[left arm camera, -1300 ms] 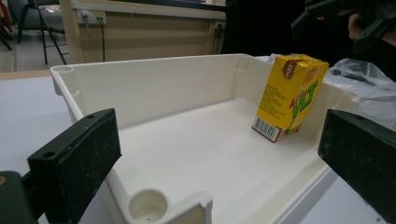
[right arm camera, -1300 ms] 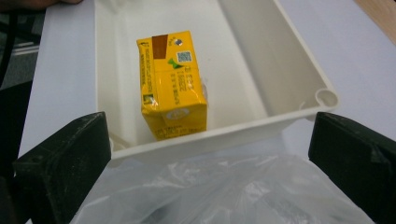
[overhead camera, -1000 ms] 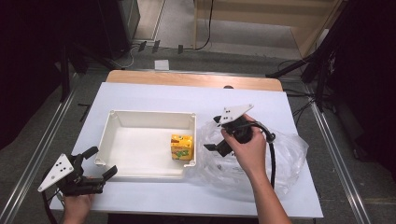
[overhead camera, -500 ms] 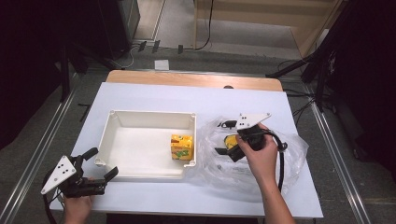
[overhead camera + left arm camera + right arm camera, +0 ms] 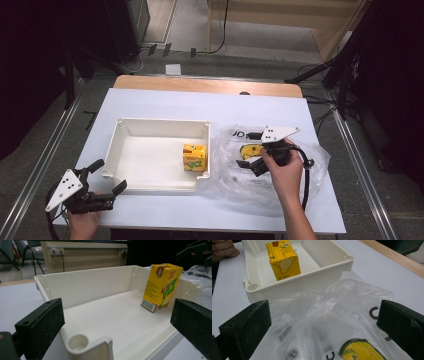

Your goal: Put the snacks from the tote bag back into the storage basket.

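Both my claws stand wide and hold nothing. Right claw [image 5: 248, 151] hangs over the crinkled clear plastic bag [image 5: 300, 185], just beside the white tray [image 5: 162, 123]; a yellow-green item [image 5: 361, 351] inside the bag shows blurred through the film (I can't tell what it is). Left claw [image 5: 106, 176] waits at the tray's near corner. One yellow juice carton [image 5: 194, 157] stands upright in the smooth, rigid tray, against its bag-side wall.
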Demonstrator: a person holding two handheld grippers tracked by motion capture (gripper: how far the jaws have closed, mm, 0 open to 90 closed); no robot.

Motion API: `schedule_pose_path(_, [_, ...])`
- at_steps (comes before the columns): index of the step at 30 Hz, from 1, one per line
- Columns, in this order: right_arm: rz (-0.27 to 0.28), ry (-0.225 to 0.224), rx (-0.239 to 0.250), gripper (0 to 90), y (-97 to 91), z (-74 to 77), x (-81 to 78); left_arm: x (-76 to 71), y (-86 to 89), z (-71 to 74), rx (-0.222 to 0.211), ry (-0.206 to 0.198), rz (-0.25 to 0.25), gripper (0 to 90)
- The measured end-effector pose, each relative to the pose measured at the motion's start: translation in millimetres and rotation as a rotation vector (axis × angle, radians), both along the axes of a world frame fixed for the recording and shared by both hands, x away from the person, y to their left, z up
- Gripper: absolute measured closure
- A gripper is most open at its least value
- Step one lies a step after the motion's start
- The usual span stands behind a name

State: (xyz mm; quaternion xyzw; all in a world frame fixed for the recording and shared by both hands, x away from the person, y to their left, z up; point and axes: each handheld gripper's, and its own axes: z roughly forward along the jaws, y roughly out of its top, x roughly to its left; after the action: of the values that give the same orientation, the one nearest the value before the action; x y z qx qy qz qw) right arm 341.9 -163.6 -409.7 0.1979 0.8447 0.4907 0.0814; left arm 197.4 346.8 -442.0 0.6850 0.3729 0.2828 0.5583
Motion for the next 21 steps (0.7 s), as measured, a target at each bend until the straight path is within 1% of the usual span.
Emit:
schedule_pose_path(4, [-0.014, -0.003, 0.003, 0.0, -8.7, -3.0, -2.8, -0.6, 2.5, 0.3, -0.018, -0.001, 0.001, 0.0])
schedule_pose_path(5, [-0.020, -0.007, 0.009, 0.0, -13.8, -3.0, -3.4, -0.5, 2.7, 0.3, -0.025, -0.002, 0.006, 0.0])
schedule_pose_path(6, [-0.020, -0.007, 0.009, 0.0, -13.8, -3.0, -3.4, -0.4, 2.6, 0.3, -0.029, 0.001, 0.010, 0.0])
schedule_pose_path(7, [-0.025, -0.009, 0.020, 0.0, -18.1, -3.7, -4.6, -0.4, 2.4, 0.4, -0.029, 0.003, 0.011, 0.0])
schedule_pose_path(10, [-0.028, -0.012, 0.016, 0.0, -21.4, -5.5, -5.5, -0.6, 0.7, 0.4, -0.015, 0.004, 0.003, 0.0])
schedule_pose_path(12, [-0.038, -0.010, 0.021, 0.0, -24.9, -8.0, -6.3, -0.7, -0.4, 0.4, -0.013, 0.006, 0.006, 0.0])
schedule_pose_path(21, [-0.077, -0.004, 0.038, 0.0, -42.1, -15.1, -13.4, -0.8, 1.0, 0.8, -0.027, 0.005, 0.001, 0.0])
